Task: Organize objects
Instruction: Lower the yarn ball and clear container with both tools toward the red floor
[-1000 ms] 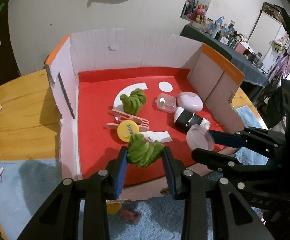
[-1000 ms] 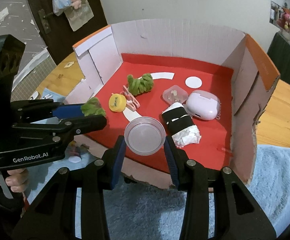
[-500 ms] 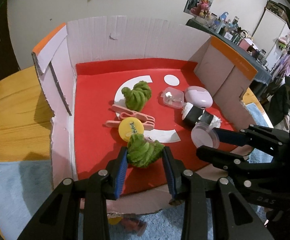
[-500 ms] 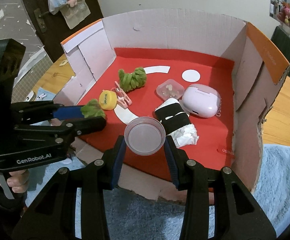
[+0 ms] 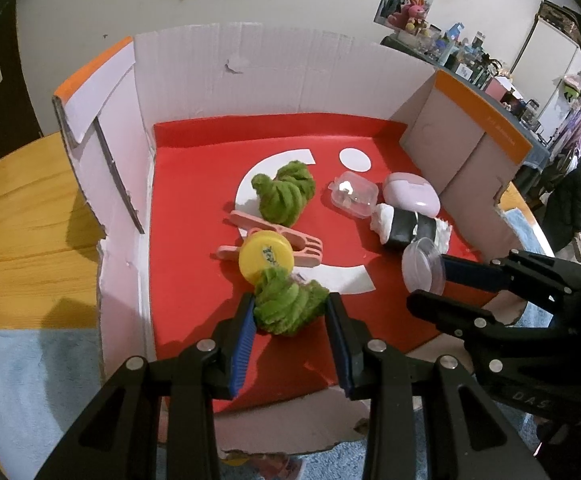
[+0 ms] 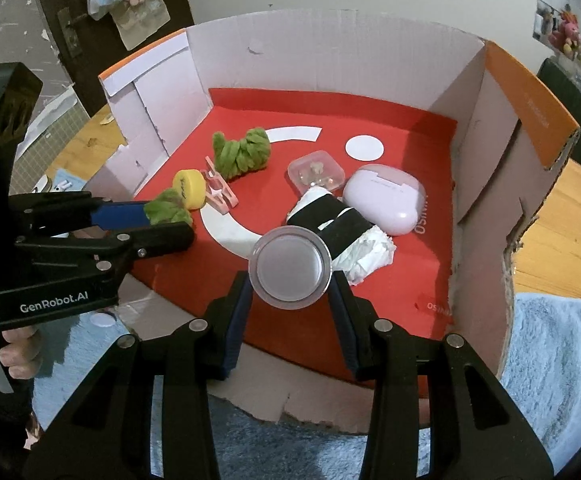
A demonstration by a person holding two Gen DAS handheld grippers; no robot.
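Left claw clamped on a green fuzzy bundle, held over the near edge of the red-floored cardboard box, just beside the yellow cap. Right claw clamped on a clear round lid, held just before the black-banded white roll

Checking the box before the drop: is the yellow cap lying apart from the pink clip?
No, the yellow cap rests right on top of the pink clip on the red floor of the box.
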